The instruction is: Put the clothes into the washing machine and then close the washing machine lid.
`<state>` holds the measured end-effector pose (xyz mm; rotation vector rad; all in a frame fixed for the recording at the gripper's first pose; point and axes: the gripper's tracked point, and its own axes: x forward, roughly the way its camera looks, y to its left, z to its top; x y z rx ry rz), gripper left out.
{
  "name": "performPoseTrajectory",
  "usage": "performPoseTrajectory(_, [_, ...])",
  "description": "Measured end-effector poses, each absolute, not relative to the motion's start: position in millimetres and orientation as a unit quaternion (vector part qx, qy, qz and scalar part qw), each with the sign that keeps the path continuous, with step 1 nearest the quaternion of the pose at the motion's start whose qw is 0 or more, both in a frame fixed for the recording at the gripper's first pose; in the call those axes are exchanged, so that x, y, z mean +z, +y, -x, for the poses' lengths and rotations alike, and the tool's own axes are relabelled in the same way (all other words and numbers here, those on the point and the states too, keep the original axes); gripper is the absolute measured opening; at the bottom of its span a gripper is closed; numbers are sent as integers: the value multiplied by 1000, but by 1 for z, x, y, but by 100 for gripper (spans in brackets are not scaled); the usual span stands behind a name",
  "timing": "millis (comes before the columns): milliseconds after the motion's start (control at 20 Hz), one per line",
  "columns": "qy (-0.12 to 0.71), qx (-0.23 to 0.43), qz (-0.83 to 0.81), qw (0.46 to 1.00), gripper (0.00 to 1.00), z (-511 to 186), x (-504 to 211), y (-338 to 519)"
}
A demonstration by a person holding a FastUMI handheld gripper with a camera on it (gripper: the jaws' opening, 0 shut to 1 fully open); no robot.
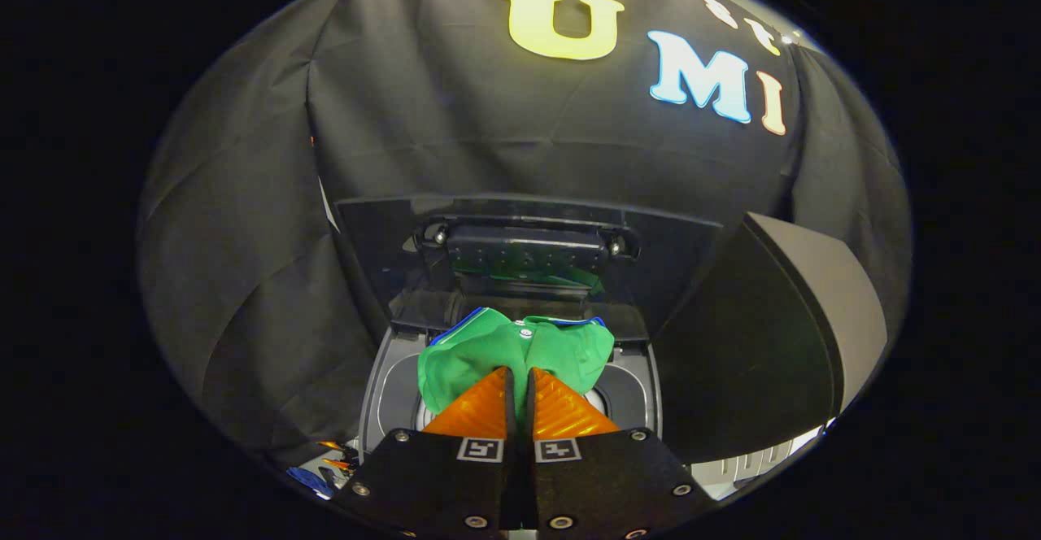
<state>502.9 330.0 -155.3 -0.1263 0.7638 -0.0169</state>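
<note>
Figure: I held the gripper (pixel 518 371) above the open washing machine (pixel 382 377), its jaws drawn together and pinching a fold of the green garment (pixel 520 345), which hung bunched just ahead of the fingertips over the mouth of the drum. The lid (pixel 529 231) stood raised behind the opening; I judged the loading step unfinished, the next move calling for lowering the garment into the drum, parting the jaws, then swinging the lid down

A black cloth wall (pixel 244 280) hangs in folds around the booth. A grey slanted panel (pixel 821 296) stands at the right. Small orange and blue items (pixel 325 467) lie low at the left, too blurred to identify.
</note>
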Motion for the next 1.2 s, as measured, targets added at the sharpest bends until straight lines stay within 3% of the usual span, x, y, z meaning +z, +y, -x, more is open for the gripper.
performPoseTrajectory(700, [437, -1, 63, 897, 0, -506, -246, 332])
performPoseTrajectory(1200, [460, 7, 61, 886, 0, -499, -268, 335])
